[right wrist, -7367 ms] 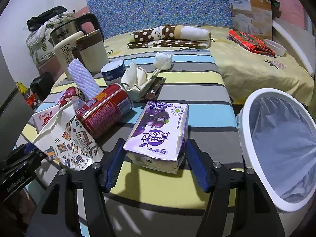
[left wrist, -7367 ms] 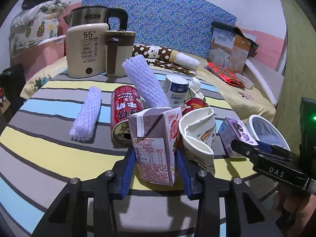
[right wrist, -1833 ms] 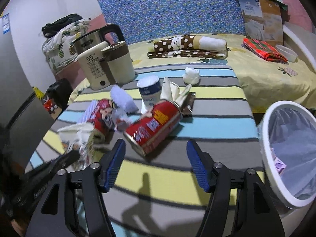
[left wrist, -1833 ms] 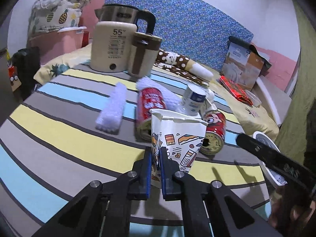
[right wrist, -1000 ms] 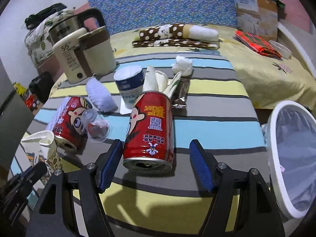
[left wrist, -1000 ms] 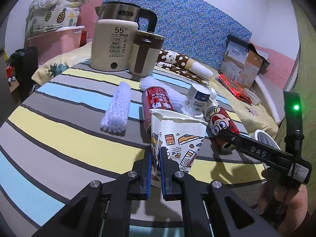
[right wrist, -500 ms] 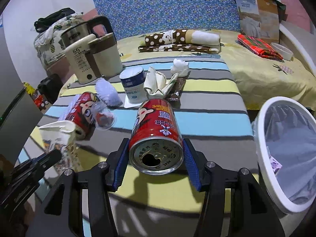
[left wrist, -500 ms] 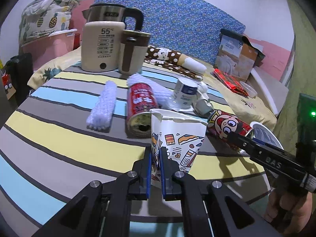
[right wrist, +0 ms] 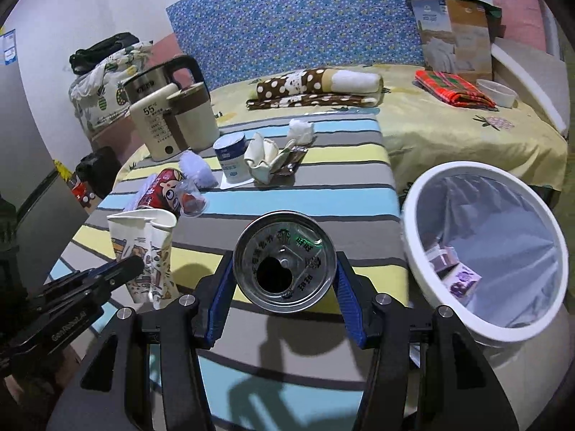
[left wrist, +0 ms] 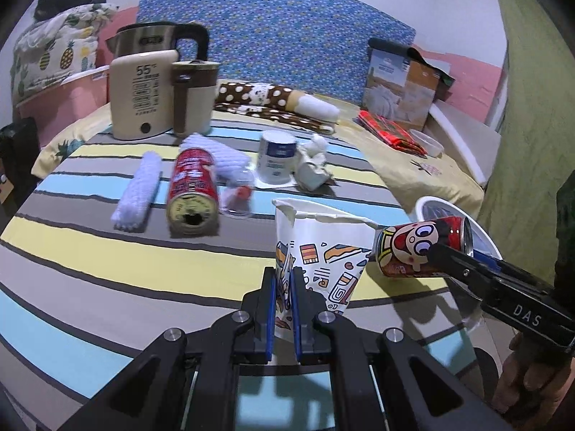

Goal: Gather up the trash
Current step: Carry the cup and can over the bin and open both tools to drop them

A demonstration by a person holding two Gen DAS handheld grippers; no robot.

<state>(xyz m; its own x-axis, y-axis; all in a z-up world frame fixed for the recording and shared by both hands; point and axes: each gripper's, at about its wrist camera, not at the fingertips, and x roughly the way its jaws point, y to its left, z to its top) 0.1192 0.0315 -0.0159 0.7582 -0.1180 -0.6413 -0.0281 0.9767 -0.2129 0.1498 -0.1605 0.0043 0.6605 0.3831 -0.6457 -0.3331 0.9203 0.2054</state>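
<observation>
The left gripper (left wrist: pixel 283 309), at the bottom centre of the left wrist view, is pinching the wall of a crumpled white paper cup with coloured doodle prints (left wrist: pixel 323 248) between its blue-padded fingers (left wrist: pixel 270 309), which are pressed almost together on the cup's lower left side. The cup is standing upright, mouth up, at the centre of that frame. In the right wrist view the same cup (right wrist: pixel 143 251) is showing at the middle left.

The right gripper (right wrist: pixel 284 296), at the bottom centre of its own view, is clamping a red drink can with a cartoon face (right wrist: pixel 284 262) between its blue pads; the can's silver opened end is facing the camera. In the left wrist view this can (left wrist: pixel 420 248) is lying on its side at the middle right, just beside the cup, with the round white trash bin lined with a clear bag (left wrist: pixel 431 204) behind it. In the right wrist view the bin (right wrist: pixel 478 327) is filling the right side, with small purple cartons (right wrist: pixel 460 280) lying inside.

On the striped tablecloth (left wrist: pixel 90 269), in the upper left part of the left wrist view, a second red can (left wrist: pixel 194 190) is lying on its side next to a white foam net sleeve (left wrist: pixel 138 186).
</observation>
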